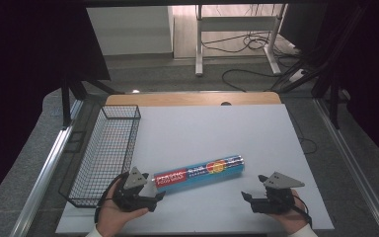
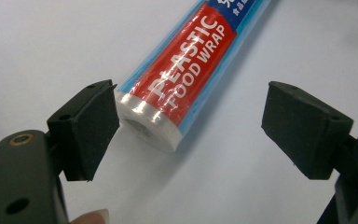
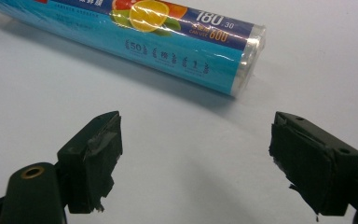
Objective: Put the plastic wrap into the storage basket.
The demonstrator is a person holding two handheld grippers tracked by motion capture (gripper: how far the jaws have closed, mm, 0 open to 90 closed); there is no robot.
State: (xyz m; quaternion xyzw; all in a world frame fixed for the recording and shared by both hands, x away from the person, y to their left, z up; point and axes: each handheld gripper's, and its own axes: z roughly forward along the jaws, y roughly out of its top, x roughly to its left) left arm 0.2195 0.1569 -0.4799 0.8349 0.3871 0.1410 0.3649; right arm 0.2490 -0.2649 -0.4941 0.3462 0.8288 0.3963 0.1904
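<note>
A roll of plastic food wrap (image 1: 200, 172) lies flat near the front middle of the white table (image 1: 212, 128), angled slightly. Its red-labelled end sits between the spread jaws of the left gripper (image 1: 159, 196), untouched. The right gripper (image 1: 245, 195), jaws apart and empty, rests near the other end. A wire basket (image 1: 106, 153) stands at the left.
</note>
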